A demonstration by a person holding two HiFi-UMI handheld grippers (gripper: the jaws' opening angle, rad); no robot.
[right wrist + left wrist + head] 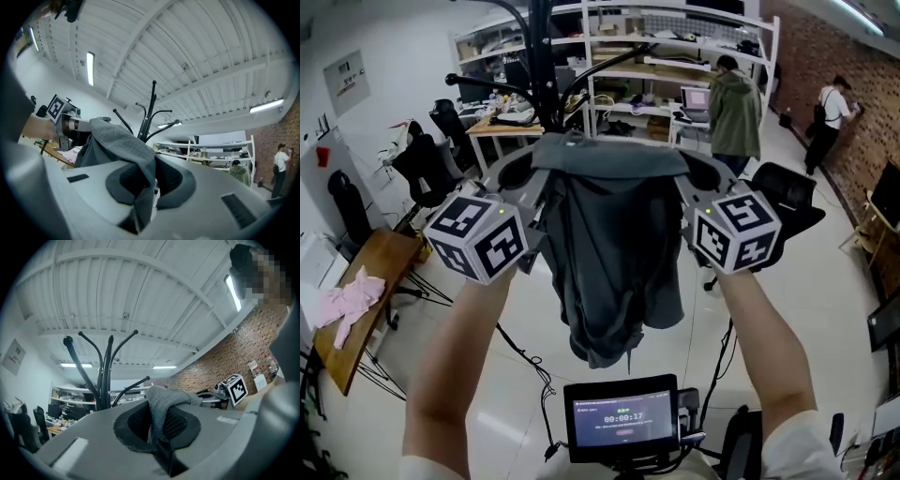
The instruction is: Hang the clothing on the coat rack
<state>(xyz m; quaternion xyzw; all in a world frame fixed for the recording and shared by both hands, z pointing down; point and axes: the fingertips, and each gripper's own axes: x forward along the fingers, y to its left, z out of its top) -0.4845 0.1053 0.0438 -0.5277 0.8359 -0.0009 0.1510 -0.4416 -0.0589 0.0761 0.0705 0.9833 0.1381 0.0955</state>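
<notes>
Clothing (614,253) is hanging in the air, stretched between left gripper (157,427) and right gripper (140,187), both pinching shut on its top edge, close in front of the coat rack (542,66); thin grips are risking a slip, and fabric could be missing the rack and dropping; desk (502,131) and chair (427,169) are crowding the rack's base

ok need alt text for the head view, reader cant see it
A left gripper and a right gripper, each shut on the top edge of a dark grey garment, hold it hanging between them in front of a black coat rack. Behind is a room with desks, shelves and two people.
</notes>
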